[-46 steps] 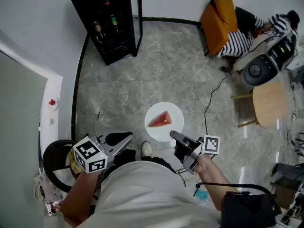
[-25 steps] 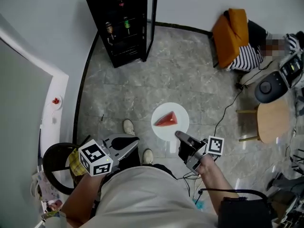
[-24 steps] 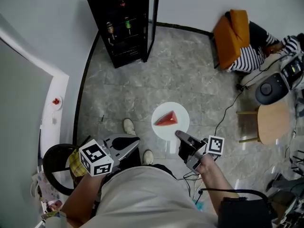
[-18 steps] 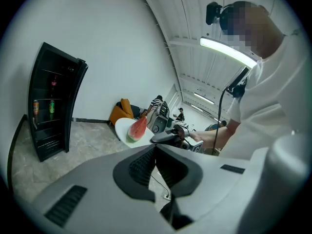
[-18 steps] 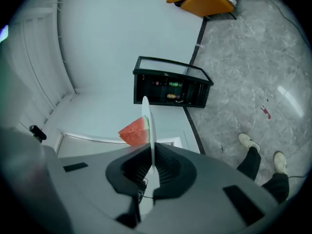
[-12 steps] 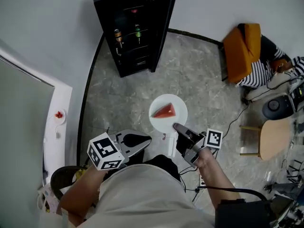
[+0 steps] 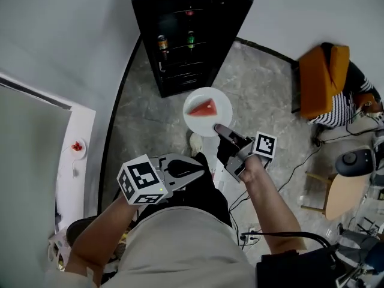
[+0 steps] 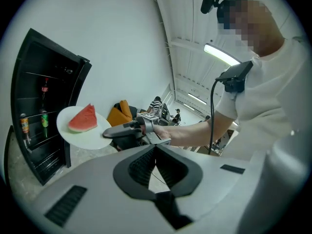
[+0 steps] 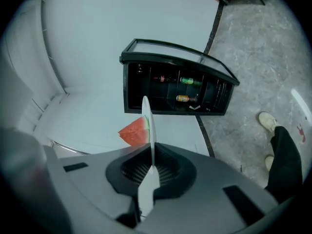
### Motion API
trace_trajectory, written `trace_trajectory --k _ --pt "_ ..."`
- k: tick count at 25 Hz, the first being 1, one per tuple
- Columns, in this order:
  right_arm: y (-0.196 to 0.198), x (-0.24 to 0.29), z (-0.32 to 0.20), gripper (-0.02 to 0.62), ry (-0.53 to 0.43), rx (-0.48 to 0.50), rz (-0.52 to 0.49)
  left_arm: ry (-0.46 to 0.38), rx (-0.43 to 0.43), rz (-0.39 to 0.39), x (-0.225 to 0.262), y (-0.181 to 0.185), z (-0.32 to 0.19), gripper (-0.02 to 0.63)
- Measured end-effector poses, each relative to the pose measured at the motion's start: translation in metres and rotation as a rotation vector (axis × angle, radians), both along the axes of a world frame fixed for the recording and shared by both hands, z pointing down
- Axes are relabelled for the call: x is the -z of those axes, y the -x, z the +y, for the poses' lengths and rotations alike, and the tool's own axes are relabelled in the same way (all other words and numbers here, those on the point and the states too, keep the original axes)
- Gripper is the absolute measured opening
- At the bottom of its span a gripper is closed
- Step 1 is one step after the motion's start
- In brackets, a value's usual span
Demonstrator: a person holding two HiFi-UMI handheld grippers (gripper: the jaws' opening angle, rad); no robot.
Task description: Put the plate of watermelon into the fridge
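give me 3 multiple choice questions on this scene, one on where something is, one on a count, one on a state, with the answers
1. Where is the plate relative to the black fridge?
A) on one of its shelves
B) held up in the air outside it
C) flat on the floor beside it

2. How many watermelon slices lie on the plate?
A) one
B) two
C) three

3. What is the right claw doing?
A) open and empty
B) shut on the plate's rim
C) shut on the watermelon itself

Answers:
1 B: the head view shows the plate in front of the open fridge, not on a shelf.
2 A: only a single red wedge is on it.
3 B: the right gripper view shows the plate's edge clamped between the jaws.
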State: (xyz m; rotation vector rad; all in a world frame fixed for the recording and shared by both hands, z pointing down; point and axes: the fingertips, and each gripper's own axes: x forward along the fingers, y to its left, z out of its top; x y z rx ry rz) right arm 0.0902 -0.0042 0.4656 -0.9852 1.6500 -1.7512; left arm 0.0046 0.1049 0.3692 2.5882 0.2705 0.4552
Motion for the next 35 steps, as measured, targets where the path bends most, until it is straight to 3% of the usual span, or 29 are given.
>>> trace_trajectory --k 6,12,18,27,35 --pt "-0.004 -0.013 -0.091 0.021 -0.015 0.078 0.037 -0.001 0.014 -0.022 -0.005 -0.026 -0.048 0.012" --pt "-0.012 -0.035 -0.216 0.021 0.03 0.146 0.028 0.044 0.049 -0.038 -0.007 -0.064 -0.145 0.012" --pt "-0.012 -0.058 -0.305 0.021 0.043 0.19 0.024 0.048 0.117 -0.04 -0.017 -0.092 -0.215 0.012" --pt "-0.004 -0.095 -0.395 0.021 0.08 0.217 0.031 0.053 0.224 -0.048 -0.035 -0.101 -0.284 0.012" --pt "0.004 -0.135 -0.449 0.021 0.118 0.215 0.039 0.056 0.243 -0.047 -0.052 -0.109 -0.317 0.011"
